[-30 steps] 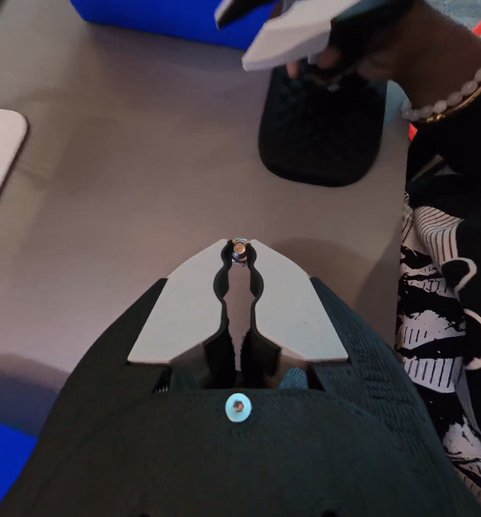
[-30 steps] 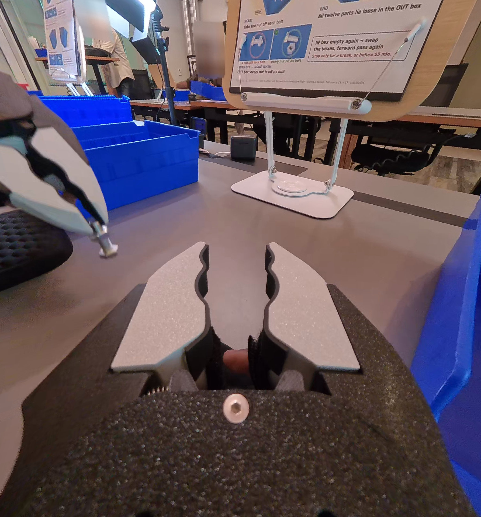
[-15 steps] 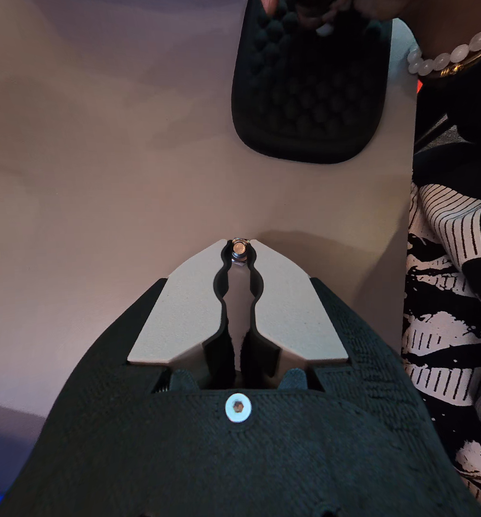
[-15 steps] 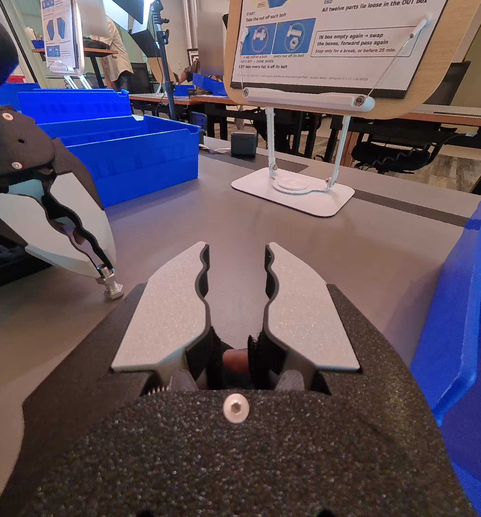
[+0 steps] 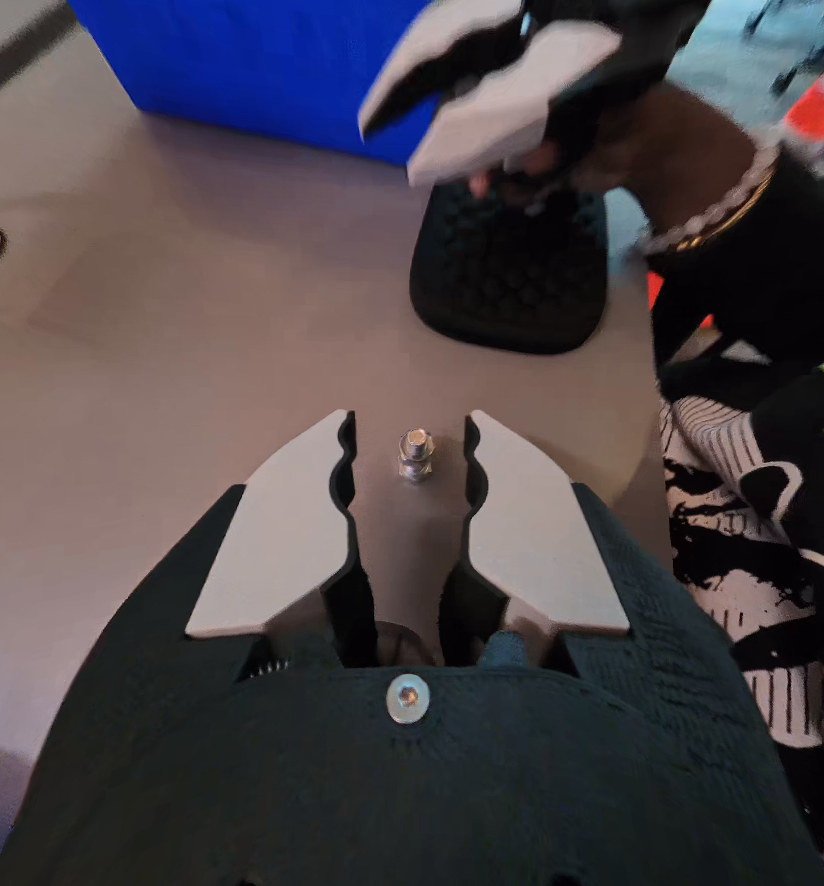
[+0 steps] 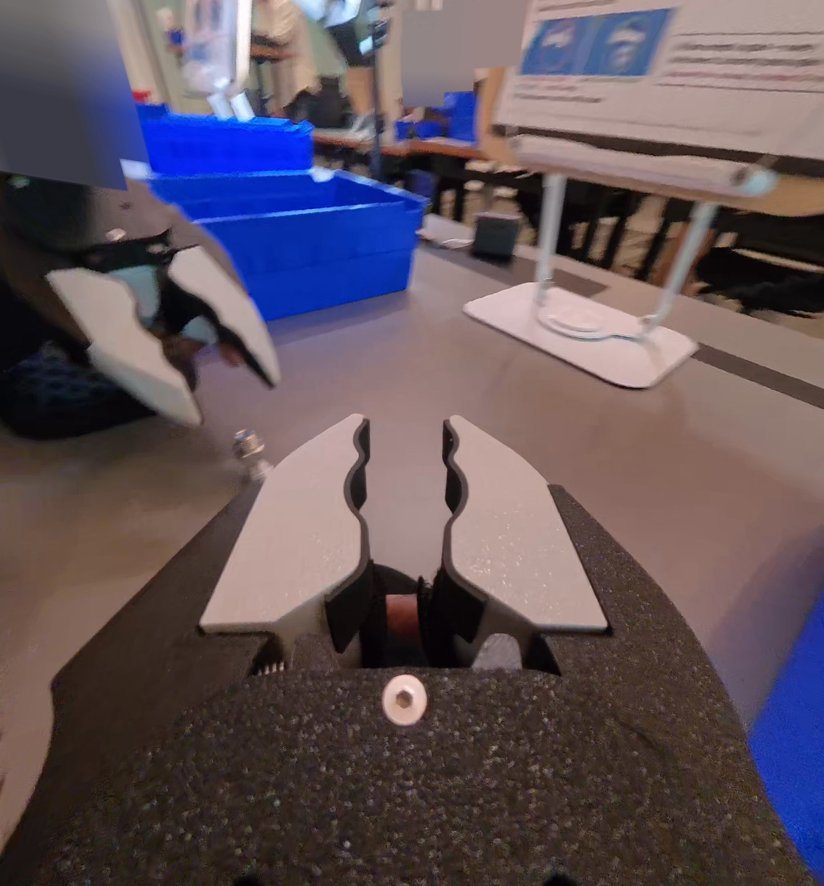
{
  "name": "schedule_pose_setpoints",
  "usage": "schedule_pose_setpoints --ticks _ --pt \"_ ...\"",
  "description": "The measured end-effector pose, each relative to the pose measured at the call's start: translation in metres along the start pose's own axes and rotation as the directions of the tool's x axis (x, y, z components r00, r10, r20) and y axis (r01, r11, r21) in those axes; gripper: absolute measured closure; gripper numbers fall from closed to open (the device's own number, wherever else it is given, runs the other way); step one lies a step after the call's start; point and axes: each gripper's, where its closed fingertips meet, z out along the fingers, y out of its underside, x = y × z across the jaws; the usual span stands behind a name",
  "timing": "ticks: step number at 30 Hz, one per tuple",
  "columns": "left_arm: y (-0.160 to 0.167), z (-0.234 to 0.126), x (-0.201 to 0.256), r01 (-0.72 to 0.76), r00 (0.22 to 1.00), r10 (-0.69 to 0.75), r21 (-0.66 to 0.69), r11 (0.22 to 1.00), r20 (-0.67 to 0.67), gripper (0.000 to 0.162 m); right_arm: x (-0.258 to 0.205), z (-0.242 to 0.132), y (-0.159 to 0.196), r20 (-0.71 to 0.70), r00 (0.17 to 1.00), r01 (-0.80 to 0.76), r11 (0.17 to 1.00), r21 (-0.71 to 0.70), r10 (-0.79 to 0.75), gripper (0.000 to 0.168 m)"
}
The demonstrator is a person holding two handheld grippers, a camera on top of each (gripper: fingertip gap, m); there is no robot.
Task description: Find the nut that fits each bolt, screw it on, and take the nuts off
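Observation:
A small silver bolt with a nut on it (image 5: 415,455) stands upright on the grey table (image 5: 184,335), between my left gripper's (image 5: 409,431) fingertips. The left gripper is open and its pads do not touch the bolt. In the right wrist view the bolt (image 6: 249,453) stands just left of my right gripper (image 6: 406,434), below the raised, open left gripper (image 6: 227,398). My right gripper is open and empty. It shows blurred in the left wrist view (image 5: 400,144), above the table.
A black dimpled pad (image 5: 508,273) lies on the table beyond the bolt. Blue bins (image 6: 304,249) stand at the far left, another blue bin (image 6: 812,671) at the right. A white stand base (image 6: 587,335) carries an instruction board. A person's patterned clothing (image 5: 745,551) is at the table's edge.
My left gripper set the bolt upright on the table, opened and lifted off it. My right gripper's jaws narrowed a little and it moved closer to the bolt.

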Motion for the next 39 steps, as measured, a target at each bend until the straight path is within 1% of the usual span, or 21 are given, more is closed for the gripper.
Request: schedule_pose_setpoints --ticks 3,6,10,15,18,20,24,26,29,32,35,37,39 --pt "-0.009 -0.011 0.002 0.006 1.000 -0.007 0.179 0.984 0.008 0.114 -0.043 0.015 0.005 0.209 0.978 0.038 0.994 -0.103 -0.016 0.140" --pt "-0.018 -0.024 0.004 -0.038 0.999 0.027 0.291 0.956 0.041 0.111 -0.073 0.034 0.013 0.307 0.951 0.083 0.977 -0.195 -0.020 0.144" --pt "-0.021 -0.031 0.005 -0.036 0.999 0.025 0.345 0.938 0.039 0.111 -0.087 0.052 0.028 0.340 0.940 0.148 0.940 -0.306 -0.038 0.150" --pt "-0.022 -0.034 0.004 -0.030 0.999 0.017 0.370 0.929 0.037 0.111 -0.089 0.060 0.039 0.352 0.936 0.149 0.915 -0.374 -0.009 0.152" --pt "-0.021 -0.033 0.006 -0.038 0.999 0.029 0.362 0.931 0.032 0.111 -0.090 0.062 0.042 0.361 0.933 0.159 0.913 -0.377 -0.014 0.154" --pt "-0.020 -0.032 0.007 -0.045 0.999 0.036 0.357 0.933 0.033 0.111 -0.090 0.062 0.045 0.361 0.932 0.172 0.906 -0.387 -0.022 0.158" --pt "-0.020 -0.031 0.004 -0.047 0.998 0.031 0.347 0.937 0.054 0.111 -0.085 0.061 0.042 0.348 0.937 0.166 0.909 -0.381 -0.025 0.158" --pt "-0.020 -0.031 0.001 -0.055 0.995 0.024 0.342 0.938 0.093 0.111 -0.080 0.058 0.031 0.333 0.943 0.120 0.928 -0.352 0.004 0.158" --pt "-0.026 -0.032 -0.008 -0.067 0.983 0.000 0.358 0.931 0.185 0.111 -0.071 0.050 -0.003 0.311 0.950 0.045 0.966 -0.256 0.038 0.159" --pt "-0.034 -0.031 -0.013 -0.060 0.967 -0.043 0.392 0.918 0.249 0.111 -0.067 0.041 -0.035 0.309 0.950 0.011 0.985 -0.171 0.043 0.159" --pt "-0.042 -0.022 -0.004 -0.063 0.972 -0.039 0.420 0.905 0.230 0.116 -0.073 0.037 -0.054 0.330 0.943 0.012 0.991 -0.132 0.032 0.159" --pt "-0.042 -0.018 -0.002 -0.087 0.970 -0.016 0.403 0.911 0.244 0.119 -0.078 0.037 -0.059 0.345 0.938 0.025 0.992 -0.126 0.020 0.159" --pt "-0.046 -0.019 0.000 -0.110 0.967 -0.001 0.422 0.900 0.254 0.123 -0.083 0.038 -0.061 0.359 0.933 0.034 0.992 -0.124 0.013 0.159"
